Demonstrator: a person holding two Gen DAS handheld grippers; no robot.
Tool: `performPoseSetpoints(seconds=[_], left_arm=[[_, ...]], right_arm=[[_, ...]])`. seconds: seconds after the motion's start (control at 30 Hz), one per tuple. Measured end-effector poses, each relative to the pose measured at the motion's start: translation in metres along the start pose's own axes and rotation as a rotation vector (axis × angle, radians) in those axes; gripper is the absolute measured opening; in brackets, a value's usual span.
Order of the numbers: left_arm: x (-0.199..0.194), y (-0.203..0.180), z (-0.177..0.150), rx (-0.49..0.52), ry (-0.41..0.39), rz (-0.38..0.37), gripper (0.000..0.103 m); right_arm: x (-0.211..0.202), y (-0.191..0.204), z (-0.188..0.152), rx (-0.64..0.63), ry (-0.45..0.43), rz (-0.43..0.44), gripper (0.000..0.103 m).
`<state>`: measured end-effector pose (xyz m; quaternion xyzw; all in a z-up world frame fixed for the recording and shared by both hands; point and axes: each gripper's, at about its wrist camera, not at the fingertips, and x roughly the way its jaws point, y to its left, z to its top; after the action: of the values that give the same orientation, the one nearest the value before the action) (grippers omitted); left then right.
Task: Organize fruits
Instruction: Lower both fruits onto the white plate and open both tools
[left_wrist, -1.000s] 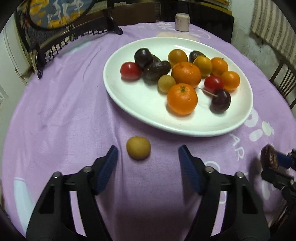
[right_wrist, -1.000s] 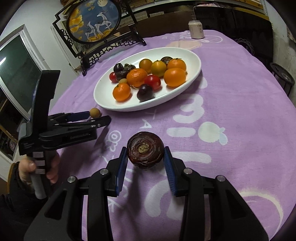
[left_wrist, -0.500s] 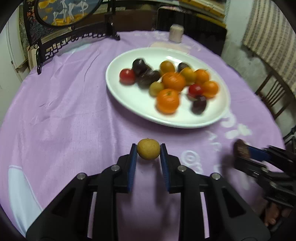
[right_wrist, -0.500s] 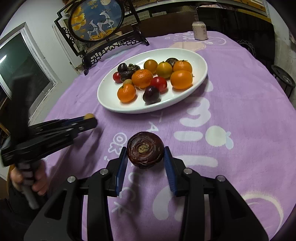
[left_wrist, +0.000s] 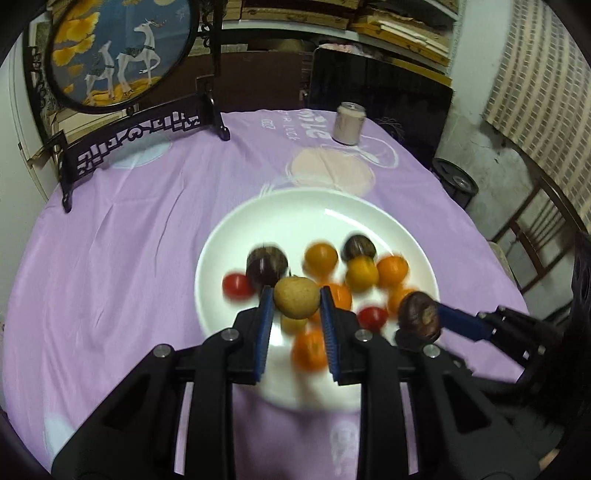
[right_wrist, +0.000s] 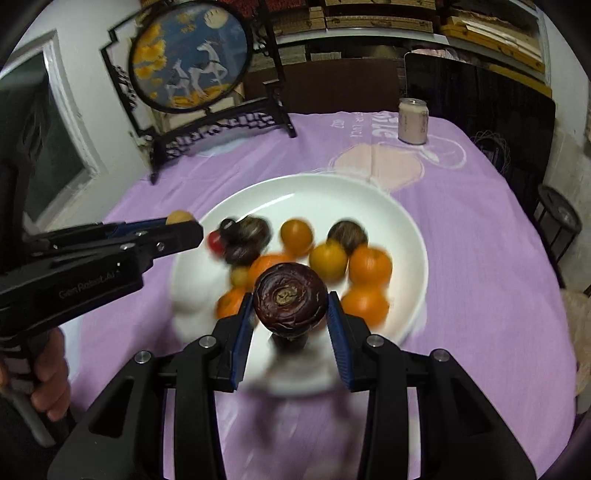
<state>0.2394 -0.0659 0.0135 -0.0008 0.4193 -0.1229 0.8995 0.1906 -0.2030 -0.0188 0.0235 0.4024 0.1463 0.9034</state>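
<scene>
My left gripper (left_wrist: 296, 300) is shut on a small tan-yellow round fruit (left_wrist: 296, 297), held in the air over the near part of the white plate (left_wrist: 295, 206). From the right wrist view that same gripper (right_wrist: 181, 221) reaches in from the left with the tan fruit (right_wrist: 178, 217) at its tip. My right gripper (right_wrist: 290, 301) is shut on a dark purple-brown fruit (right_wrist: 290, 297), also above the plate (right_wrist: 406, 236). The left wrist view shows this dark fruit (left_wrist: 419, 314) at the plate's right rim. Oranges, red and dark fruits lie blurred on the plate.
A purple cloth (left_wrist: 129, 258) covers the round table. A framed round deer picture on a black stand (left_wrist: 122, 55) is at the back left, a pale can (left_wrist: 349, 123) at the back. A wooden chair (left_wrist: 535, 251) stands to the right. A hand (right_wrist: 50, 376) holds the left gripper's handle.
The left gripper closed on the tan fruit and lifted it from the cloth to above the plate. The right gripper carried the dark fruit forward over the plate.
</scene>
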Motion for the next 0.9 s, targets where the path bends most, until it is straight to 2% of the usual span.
performPoseSetpoints(seconds=[0.07,0.17,0.43,0.47,0.5,0.53,0.57,0.6,0.7,0.73,0.8,0.9], left_arm=[[0.019,0.003,0.012,-0.03,0.027,0.006,0.026],[0.04,0.006,0.017,-0.057,0.067,-0.009,0.026],[0.057,0.006,0.016,-0.049,0.081,-0.002,0.026],[0.057,0.006,0.015,-0.051,0.078,0.002,0.031],[0.055,0.006,0.014,-0.05,0.07,0.005,0.056],[0.05,0.006,0.013,-0.051,0.049,0.018,0.07],[0.043,0.007,0.011,-0.057,0.02,0.042,0.091],[0.035,0.008,0.009,-0.059,-0.006,0.056,0.092],[0.013,0.008,0.002,-0.045,-0.021,0.063,0.092],[0.005,0.008,-0.002,-0.047,-0.032,0.068,0.092],[-0.018,0.008,-0.015,-0.044,-0.063,0.076,0.099],[-0.051,0.006,-0.041,-0.03,-0.116,0.115,0.1]], right_arm=[[0.019,-0.003,0.01,-0.001,0.021,-0.034,0.039],[0.035,-0.006,0.013,0.01,0.048,-0.016,0.039],[0.047,-0.005,0.016,0.002,0.057,-0.014,0.039],[0.047,-0.005,0.015,0.003,0.06,-0.015,0.045],[0.047,-0.006,0.016,0.006,0.064,-0.023,0.061],[0.045,-0.006,0.016,0.014,0.059,-0.04,0.065],[0.042,-0.008,0.016,0.023,0.048,-0.052,0.066],[0.037,-0.009,0.016,0.03,0.044,-0.056,0.069],[0.019,-0.007,0.01,0.033,0.031,-0.086,0.093],[0.012,-0.006,0.007,0.028,0.018,-0.095,0.097],[-0.003,0.0,-0.003,0.012,0.003,-0.118,0.1],[-0.026,0.01,-0.027,-0.003,-0.003,-0.165,0.101]])
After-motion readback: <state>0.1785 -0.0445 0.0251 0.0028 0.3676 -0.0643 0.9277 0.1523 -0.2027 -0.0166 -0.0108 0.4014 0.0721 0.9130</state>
